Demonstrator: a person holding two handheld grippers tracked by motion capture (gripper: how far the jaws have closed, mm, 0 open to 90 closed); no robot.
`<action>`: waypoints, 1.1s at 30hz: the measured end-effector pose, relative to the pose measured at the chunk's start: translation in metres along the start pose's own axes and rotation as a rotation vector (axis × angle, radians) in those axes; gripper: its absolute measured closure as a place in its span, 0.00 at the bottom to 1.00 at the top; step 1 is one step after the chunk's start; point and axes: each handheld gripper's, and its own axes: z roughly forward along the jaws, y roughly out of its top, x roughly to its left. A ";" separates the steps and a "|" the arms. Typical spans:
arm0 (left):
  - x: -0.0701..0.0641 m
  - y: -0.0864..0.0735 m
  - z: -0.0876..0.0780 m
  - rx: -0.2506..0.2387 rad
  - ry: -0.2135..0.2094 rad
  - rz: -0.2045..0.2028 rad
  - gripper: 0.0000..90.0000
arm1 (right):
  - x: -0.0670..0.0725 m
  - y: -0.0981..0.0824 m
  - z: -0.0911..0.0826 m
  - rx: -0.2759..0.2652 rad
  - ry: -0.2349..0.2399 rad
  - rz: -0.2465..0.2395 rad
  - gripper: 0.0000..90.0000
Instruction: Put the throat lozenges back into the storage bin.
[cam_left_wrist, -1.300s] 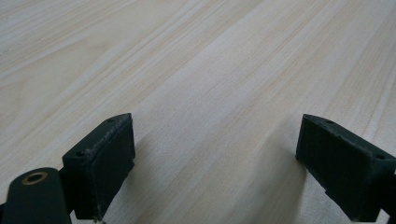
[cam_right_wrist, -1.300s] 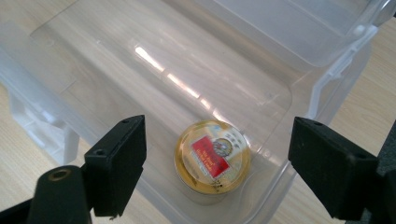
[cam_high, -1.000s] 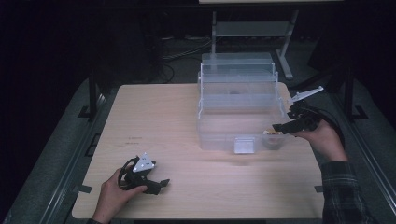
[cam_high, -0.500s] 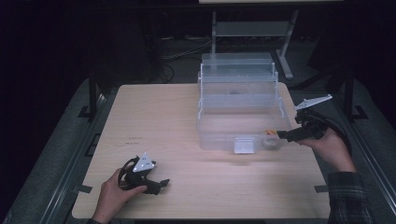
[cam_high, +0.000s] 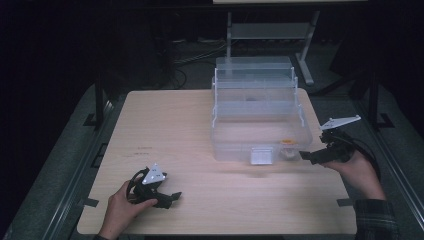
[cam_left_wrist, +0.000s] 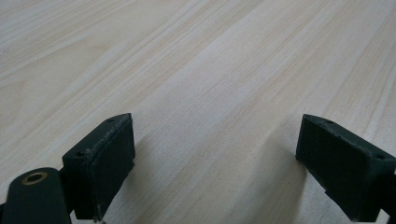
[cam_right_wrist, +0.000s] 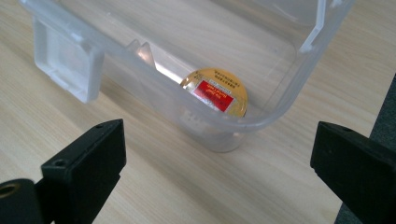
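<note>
A clear plastic tiered box (cam_high: 260, 125) stands open on the right half of the wooden table (cam_high: 175, 130). A small round cup with a gold lid and red label (cam_high: 287, 142) (cam_right_wrist: 215, 92) lies in the box's near right corner. My right gripper (cam_high: 306, 156) (cam_right_wrist: 217, 144) sits just outside that corner, low over the table. Its jaws have just been opening and are open, with nothing between them. At the table's near left my left gripper (cam_high: 172, 199) (cam_left_wrist: 215, 135) rests open over bare wood.
The box's white front latch (cam_high: 261, 156) (cam_right_wrist: 65, 58) sticks out toward me, left of the right gripper. Behind the table stand a metal frame (cam_high: 270, 30) and loose cables on the dark floor. The table's right edge runs close to the right hand.
The right gripper has let go of the gold-lidded cup, which stays in the box's corner, and has drawn back to the right and a little down with its jaws spread. The left gripper has kept still.
</note>
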 end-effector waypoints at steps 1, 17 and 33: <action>0.000 0.000 0.000 0.000 0.000 0.000 0.12 | 0.001 -0.002 0.000 0.001 0.000 0.002 0.03; 0.000 0.000 0.000 -0.003 0.000 -0.002 0.12 | 0.014 -0.040 0.015 -0.012 0.015 0.029 0.03; 0.000 0.000 0.000 -0.003 0.000 -0.004 0.12 | 0.024 -0.068 0.030 -0.047 -0.005 0.050 0.03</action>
